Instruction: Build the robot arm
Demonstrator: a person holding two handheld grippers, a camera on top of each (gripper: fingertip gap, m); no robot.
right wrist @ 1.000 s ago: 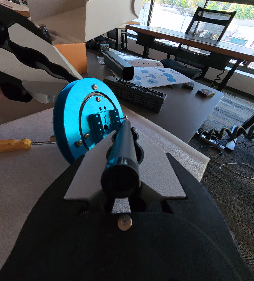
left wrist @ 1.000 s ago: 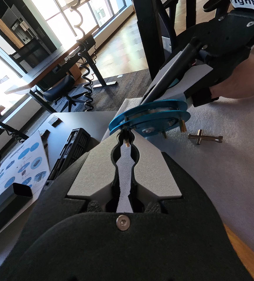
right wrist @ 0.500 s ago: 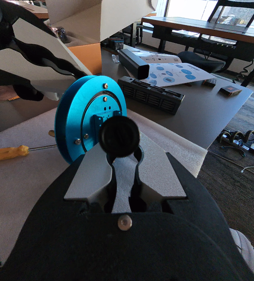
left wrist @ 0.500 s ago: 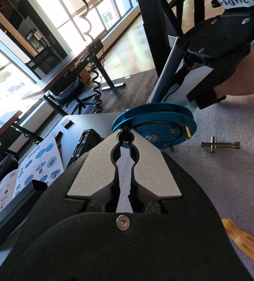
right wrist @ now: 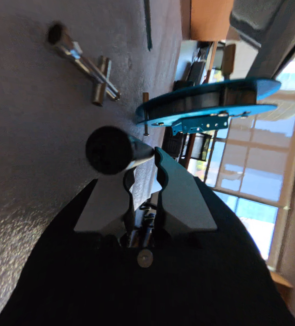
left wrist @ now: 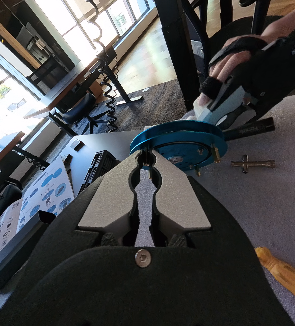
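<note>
A blue two-plate disc assembly with brass standoffs hangs just above the grey foam mat. My left gripper is shut on a brass standoff at the disc's near rim. My right gripper, with a gloved hand on it, sits low behind the disc and is shut on a black tool handle that points right. In the right wrist view the picture is rolled sideways. There the handle's round end sits at my right gripper's tips, and the disc shows edge-on beyond.
A metal cross wrench lies on the mat right of the disc and also shows in the right wrist view. A yellow screwdriver handle lies near right. A black bit case and a printed sheet lie left.
My right gripper has swung the black tool off the disc's top face and rolled over, so the tool now lies low and points right. My left gripper keeps its hold on the standoff.
</note>
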